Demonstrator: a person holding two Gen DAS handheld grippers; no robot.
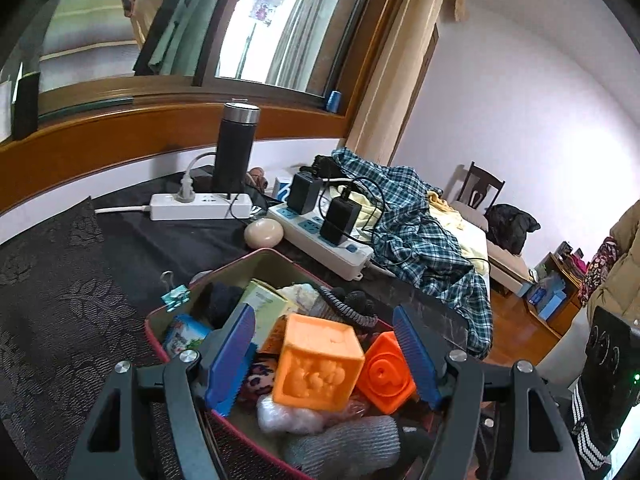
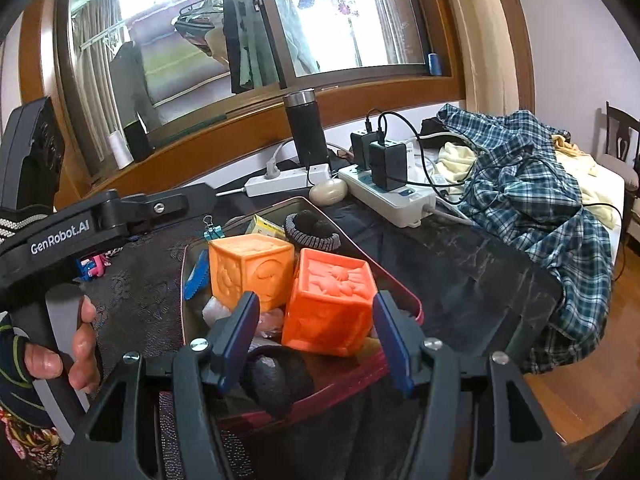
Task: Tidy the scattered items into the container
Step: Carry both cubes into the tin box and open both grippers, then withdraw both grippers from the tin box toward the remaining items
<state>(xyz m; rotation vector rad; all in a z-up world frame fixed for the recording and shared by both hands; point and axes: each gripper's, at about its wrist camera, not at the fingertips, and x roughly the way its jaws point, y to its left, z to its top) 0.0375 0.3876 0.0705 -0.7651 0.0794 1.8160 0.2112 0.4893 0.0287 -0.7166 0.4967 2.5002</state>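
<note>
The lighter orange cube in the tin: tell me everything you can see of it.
The lighter orange cube is a soft-looking block with raised pictures on its faces. It sits tilted on the heap in the red-rimmed tin, beside the darker orange cube. The left gripper stands open around it, not clamped.

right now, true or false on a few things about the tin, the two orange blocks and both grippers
1. Both orange blocks sit in the tin. True: the lighter orange block and the darker orange block rest on the pile inside it.
2. The right gripper is clamped on the darker block. False: its jaws stand open on either side of it.
3. The left gripper is open. True.
4. The teal binder clip lies inside the tin. False: it sits at the tin's outer rim.
5. The black flask lies on its side. False: it stands upright.
</note>
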